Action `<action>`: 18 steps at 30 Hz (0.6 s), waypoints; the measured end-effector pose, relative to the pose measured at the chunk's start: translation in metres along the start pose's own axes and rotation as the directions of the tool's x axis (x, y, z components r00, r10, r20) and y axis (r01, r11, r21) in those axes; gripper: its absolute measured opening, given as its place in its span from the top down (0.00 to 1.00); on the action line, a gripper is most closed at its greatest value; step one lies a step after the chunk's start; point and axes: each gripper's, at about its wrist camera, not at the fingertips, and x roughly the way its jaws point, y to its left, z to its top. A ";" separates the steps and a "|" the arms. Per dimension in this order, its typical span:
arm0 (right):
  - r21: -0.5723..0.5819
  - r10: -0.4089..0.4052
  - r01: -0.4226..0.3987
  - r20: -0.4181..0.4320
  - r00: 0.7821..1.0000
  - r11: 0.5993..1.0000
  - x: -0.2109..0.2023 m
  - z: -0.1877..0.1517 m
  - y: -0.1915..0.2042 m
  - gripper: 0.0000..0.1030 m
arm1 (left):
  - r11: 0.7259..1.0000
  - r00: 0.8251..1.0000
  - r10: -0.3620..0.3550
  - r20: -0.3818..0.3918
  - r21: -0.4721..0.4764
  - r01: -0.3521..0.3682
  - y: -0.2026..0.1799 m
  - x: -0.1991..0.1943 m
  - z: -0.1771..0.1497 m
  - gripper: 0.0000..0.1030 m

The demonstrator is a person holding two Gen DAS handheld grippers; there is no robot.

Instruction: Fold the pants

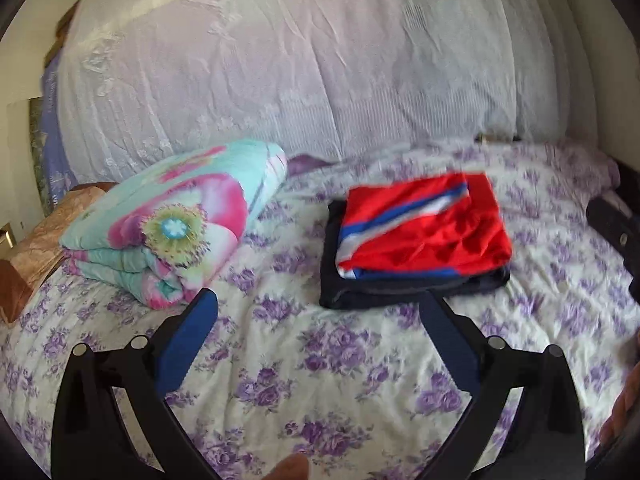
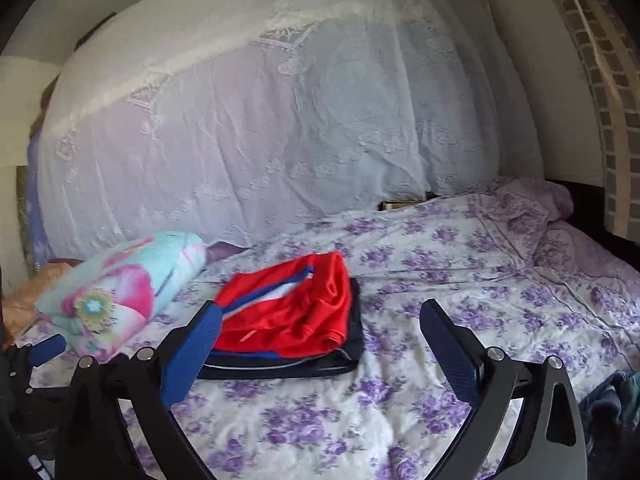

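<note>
Folded red pants (image 1: 428, 228) with blue and white stripes lie on top of a folded dark garment (image 1: 400, 288) on the bed. The same stack shows in the right wrist view, red pants (image 2: 292, 312) over the dark garment (image 2: 304, 364). My left gripper (image 1: 320, 304) is open and empty, held above the sheet just in front of the stack. My right gripper (image 2: 320, 316) is open and empty, with its left finger (image 2: 192, 352) in front of the stack's left edge. The left gripper's blue fingertip (image 2: 48, 348) shows at the far left of the right wrist view.
A folded floral quilt (image 1: 172, 224) lies left of the stack on the purple-flowered bed sheet (image 1: 320, 380). A white lace net (image 1: 300, 60) hangs behind the bed. A brown pillow (image 1: 44, 240) lies at the far left. Dark clothes (image 2: 612, 404) sit at the right edge.
</note>
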 end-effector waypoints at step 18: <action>-0.038 0.026 -0.027 -0.019 0.999 0.999 -0.005 0.002 0.010 0.03 | 0.999 0.991 -0.030 0.128 0.039 0.025 -0.019 -0.039 0.002 0.04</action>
